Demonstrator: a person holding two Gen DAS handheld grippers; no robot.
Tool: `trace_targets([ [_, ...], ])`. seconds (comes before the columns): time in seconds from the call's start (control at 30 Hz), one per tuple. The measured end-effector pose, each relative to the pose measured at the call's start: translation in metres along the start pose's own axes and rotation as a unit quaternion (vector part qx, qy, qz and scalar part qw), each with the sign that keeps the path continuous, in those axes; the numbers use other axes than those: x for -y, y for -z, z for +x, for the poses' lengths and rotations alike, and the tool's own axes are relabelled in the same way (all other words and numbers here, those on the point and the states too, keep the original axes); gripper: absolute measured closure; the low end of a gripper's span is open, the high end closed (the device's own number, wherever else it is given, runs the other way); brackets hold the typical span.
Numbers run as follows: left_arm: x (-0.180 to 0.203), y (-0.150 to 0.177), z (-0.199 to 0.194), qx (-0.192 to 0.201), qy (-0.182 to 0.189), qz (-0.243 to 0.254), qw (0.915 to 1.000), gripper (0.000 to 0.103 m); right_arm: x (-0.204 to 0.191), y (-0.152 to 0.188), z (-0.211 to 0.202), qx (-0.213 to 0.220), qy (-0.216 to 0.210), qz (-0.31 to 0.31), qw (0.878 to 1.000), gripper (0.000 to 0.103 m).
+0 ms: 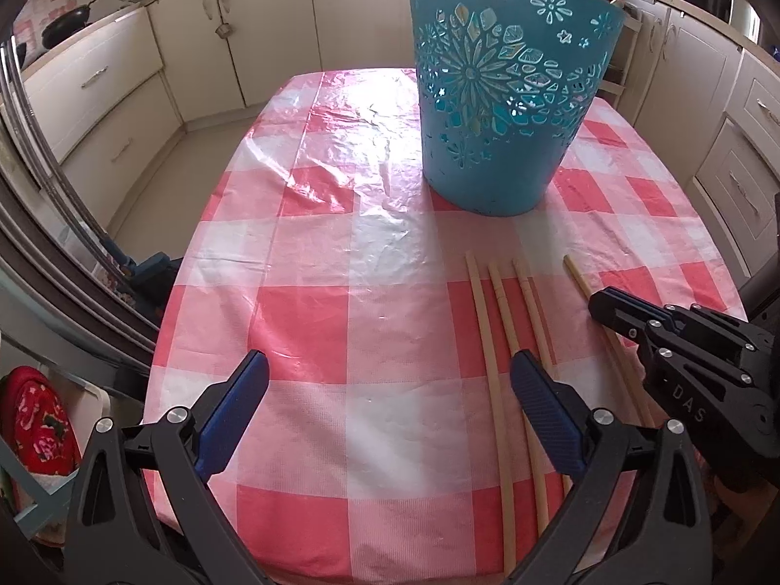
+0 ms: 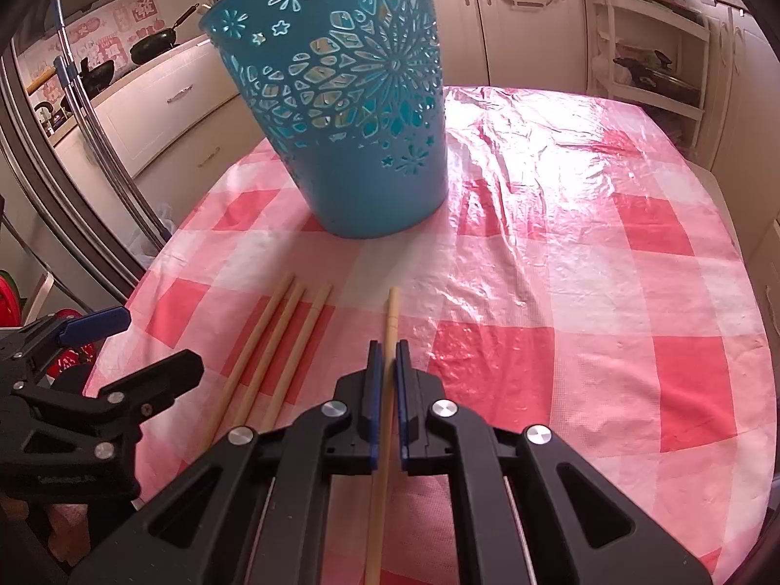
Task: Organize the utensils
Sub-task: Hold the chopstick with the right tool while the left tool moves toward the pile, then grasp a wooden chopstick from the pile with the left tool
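We see a red-and-white checked plastic tablecloth [image 1: 312, 321] amid cream kitchen cabinets [image 1: 97, 83], with a teal basket [image 1: 507, 97] at upper centre. Our right gripper [image 2: 388, 356] clenches one chopstick [image 2: 391, 312]; our left gripper [image 1: 390, 390] gapes empty beside three chopsticks [image 1: 492, 341] at lower right.

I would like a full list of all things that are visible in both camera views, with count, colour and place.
basket: one, teal with cut-out flowers, upright on the far middle of the table
loose chopsticks: three, pale wood, side by side on the cloth in front of the basket
held chopstick: one, pale wood, apart from the other three, clamped in the right gripper
tablecloth: one, red and white check under clear plastic, covering the table
cabinets: several, cream, around the table
pan: one, black, on the far counter
left gripper: one, black with blue pads, jaws open over the cloth, left of the loose chopsticks
right gripper: one, black with blue pads, jaws shut on the held chopstick
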State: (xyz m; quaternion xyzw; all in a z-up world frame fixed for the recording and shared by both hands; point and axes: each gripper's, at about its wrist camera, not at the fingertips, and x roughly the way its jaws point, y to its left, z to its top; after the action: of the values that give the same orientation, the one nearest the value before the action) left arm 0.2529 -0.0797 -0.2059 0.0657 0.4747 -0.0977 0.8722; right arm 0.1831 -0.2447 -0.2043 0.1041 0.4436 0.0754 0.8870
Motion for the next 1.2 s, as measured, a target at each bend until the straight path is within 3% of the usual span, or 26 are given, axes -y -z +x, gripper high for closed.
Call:
trace_targets([
  [0.3, -0.003, -0.003, 0.022, -0.018, -0.011, -0.003, 0.9998, 0.008, 0.005, -0.001, 0.001, 0.003, -0.012, 0.009, 1.0, 0.097],
  [0.5, 0.001, -0.012, 0.024, -0.01, -0.004, -0.004, 0.9999, 0.008, 0.007, -0.002, 0.002, 0.003, -0.018, 0.015, 1.0, 0.097],
  [0.77, 0.009, -0.019, 0.037, -0.011, -0.023, 0.009, 0.9996, 0.008, 0.008, -0.003, 0.003, 0.002, -0.022, 0.018, 1.0, 0.097],
  [0.93, 0.013, -0.027, 0.039, -0.005, -0.007, 0.012, 0.9999, 0.024, 0.008, -0.004, 0.004, -0.004, -0.022, 0.013, 1.0, 0.097],
  [1.13, 0.023, -0.029, 0.037, 0.006, 0.022, 0.028, 0.9994, 0.05, 0.003, -0.004, 0.004, -0.009, -0.01, -0.011, 1.0, 0.097],
  [1.2, 0.029, -0.028, 0.035, 0.011, 0.033, 0.041, 0.9986, 0.065, 0.001, -0.004, 0.004, -0.004, -0.004, -0.018, 1.0, 0.097],
])
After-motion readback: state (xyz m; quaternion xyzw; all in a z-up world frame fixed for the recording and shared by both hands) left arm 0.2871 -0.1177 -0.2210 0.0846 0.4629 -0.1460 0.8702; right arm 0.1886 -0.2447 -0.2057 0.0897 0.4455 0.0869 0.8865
